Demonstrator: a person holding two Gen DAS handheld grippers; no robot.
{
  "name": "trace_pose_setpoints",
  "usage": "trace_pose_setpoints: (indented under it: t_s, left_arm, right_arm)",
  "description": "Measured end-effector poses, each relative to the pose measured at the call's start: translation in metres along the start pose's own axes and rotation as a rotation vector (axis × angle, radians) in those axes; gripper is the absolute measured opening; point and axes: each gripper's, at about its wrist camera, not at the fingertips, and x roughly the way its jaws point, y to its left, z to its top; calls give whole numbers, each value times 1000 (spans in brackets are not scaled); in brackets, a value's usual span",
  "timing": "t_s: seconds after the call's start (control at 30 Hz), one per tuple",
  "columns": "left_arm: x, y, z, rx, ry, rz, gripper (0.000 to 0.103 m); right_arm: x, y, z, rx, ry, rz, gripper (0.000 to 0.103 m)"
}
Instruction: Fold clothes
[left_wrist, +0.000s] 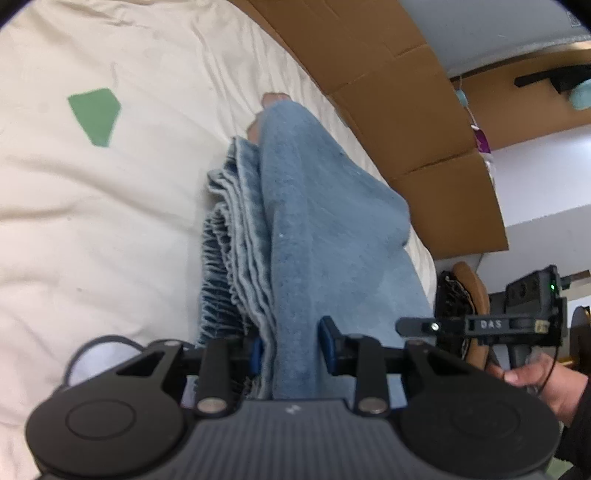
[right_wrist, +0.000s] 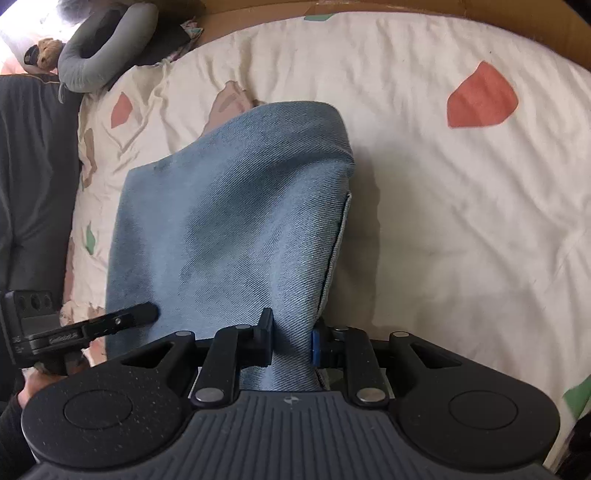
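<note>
Both tools clamped on light-blue denim garment (right_wrist: 229, 221): left tool (left_wrist: 291, 350) half-closed on bunched layers, right tool (right_wrist: 291, 338) narrow on an edge. Risk ahead: thick left bundle slipping, fold collapsing onto cream patterned bedsheet (right_wrist: 443, 221).

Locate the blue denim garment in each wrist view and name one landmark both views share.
Left wrist: denim garment centre, running down into the left gripper.
Right wrist: centre-left, gathered into the right gripper.
Shared landmark: cream bedsheet with coloured patches.
</note>
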Motion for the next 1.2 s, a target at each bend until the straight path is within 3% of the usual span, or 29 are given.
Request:
trace_pose_setpoints:
  t_s: [0.1,0.13,0.17,0.2,0.23,0.27,0.7,0.77,0.8,0.9,0.97,1.13,1.2]
  left_arm:
    - [-4,4,1,-5,10,-3,32]
    - [-5,5,1,-6,14,-4,37]
    - [-7,5,1,1,15,7,44]
    - [-6,6,4,26,9,43,64]
    - [-8,6,5,51,3,73,74]
    - [-11,5,5,76,-3,101,75]
    - [19,33,15,-33,44,-23,83]
    - [19,37,14,-43,53,-58,70]
    - [17,39,15,-52,58,-75,58]
    - [12,44,16,-60,76,-107,50]
    - [11,47,17,-63,87,-119,51]
    - [16,57,20,-99,110,-142,65]
    - [17,59,19,-99,106,-154,65]
  right_arm:
    - [8,-5,-2,4,9,-17,21]
    - [11,-7,-3,10,9,-20,22]
    - [13,-10,-4,18,8,-20,23]
    - [14,-14,-6,24,6,-19,24]
    - [16,-17,-7,31,4,-19,25]
    - [17,-20,-8,38,2,-16,26]
    - [22,-30,-14,99,-35,28,28]
    - [21,-33,-16,122,-44,45,29]
    - [20,-33,-17,126,-52,57,30]
    - [17,-35,-19,144,-69,103,30]
    - [17,-38,-19,155,-71,120,31]
    - [25,-45,-16,204,-94,144,42]
    - [31,-43,-18,206,-90,150,42]
